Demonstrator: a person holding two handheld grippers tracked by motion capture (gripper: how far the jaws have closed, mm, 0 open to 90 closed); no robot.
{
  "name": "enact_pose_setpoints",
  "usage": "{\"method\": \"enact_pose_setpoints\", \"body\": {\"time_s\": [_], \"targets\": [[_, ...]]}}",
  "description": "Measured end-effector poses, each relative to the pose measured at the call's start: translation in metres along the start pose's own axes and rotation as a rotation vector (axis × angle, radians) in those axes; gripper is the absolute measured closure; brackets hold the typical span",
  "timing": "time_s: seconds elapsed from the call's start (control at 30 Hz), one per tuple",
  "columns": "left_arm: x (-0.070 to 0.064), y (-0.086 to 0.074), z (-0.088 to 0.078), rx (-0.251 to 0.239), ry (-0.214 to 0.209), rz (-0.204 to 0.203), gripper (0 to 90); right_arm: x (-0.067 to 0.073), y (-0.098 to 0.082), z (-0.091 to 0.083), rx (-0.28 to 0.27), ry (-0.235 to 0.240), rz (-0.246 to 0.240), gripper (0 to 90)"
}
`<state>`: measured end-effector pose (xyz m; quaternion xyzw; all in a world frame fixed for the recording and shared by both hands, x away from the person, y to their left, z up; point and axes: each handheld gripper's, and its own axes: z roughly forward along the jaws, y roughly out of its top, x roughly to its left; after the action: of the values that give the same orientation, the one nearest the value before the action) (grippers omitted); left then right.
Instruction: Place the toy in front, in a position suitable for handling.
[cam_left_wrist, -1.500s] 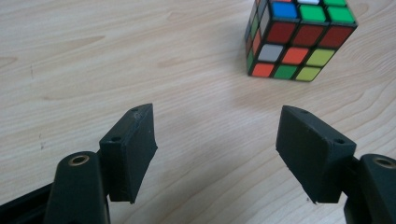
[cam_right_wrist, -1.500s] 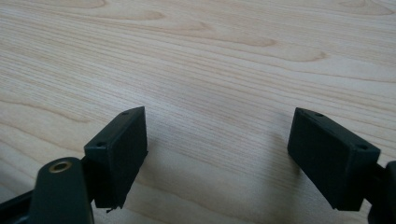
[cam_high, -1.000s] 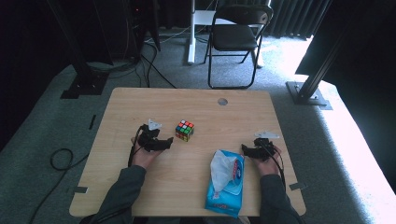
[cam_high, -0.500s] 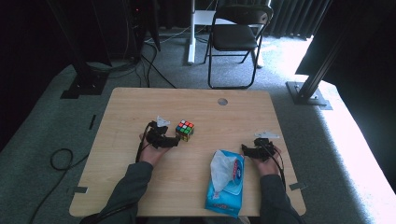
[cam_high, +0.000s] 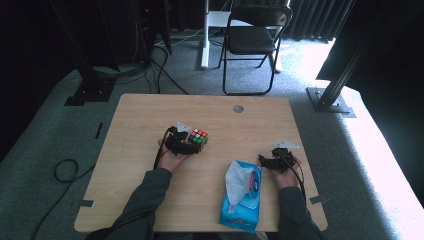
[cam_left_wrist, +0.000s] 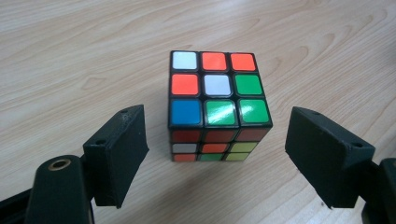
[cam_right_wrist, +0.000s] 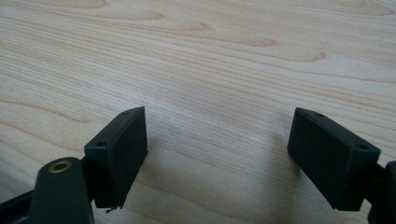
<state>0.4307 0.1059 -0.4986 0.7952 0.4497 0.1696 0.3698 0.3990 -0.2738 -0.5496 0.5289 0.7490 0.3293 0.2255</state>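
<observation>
1. The table (cam_high: 135, 120) is pale wood with a small round hole (cam_high: 238, 108) near its far edge; the far half and the left side lie bare, leaving open room around both hands; grey carpet surrounds every edge.
2. The pack of wipes (cam_high: 241, 196) lies near the front edge, just beside the right forearm, well apart from the cube.
3. The left gripper (cam_high: 192, 148) sits left of centre; its jaws have just been opening and stand wide, the cube just ahead between their tips, the pads not pressing on it.
4. The right gripper (cam_high: 264, 161) rests near the right edge, jaws wide over bare wood.
5. The cube (cam_left_wrist: 217, 105) stands flat on the table, far from every edge.
</observation>
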Motion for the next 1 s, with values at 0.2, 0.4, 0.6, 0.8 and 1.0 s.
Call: {"method": "enact_pose_setpoints", "body": {"time_s": [0.2,0.4,0.6,0.8,1.0], "targets": [[-0.002,0.003,0.012,0.02,0.014,0.003,21.0,0.0,0.0,0.0,0.0,0.0,0.0,19.7],[-0.001,0.004,0.022,0.032,0.023,-0.014,21.0,0.0,0.0,0.0,0.0,0.0,-0.001,19.7],[-0.001,0.004,0.028,0.052,0.032,-0.011,21.2,0.0,0.0,0.0,0.0,0.0,-0.001,19.7],[0.0,0.004,0.032,0.067,0.03,-0.005,24.8,0.0,0.0,0.0,0.0,0.0,0.0,19.7],[-0.002,0.005,0.03,0.065,0.03,0.013,33.2,0.0,0.0,0.0,0.0,0.0,-0.001,19.7]]}}
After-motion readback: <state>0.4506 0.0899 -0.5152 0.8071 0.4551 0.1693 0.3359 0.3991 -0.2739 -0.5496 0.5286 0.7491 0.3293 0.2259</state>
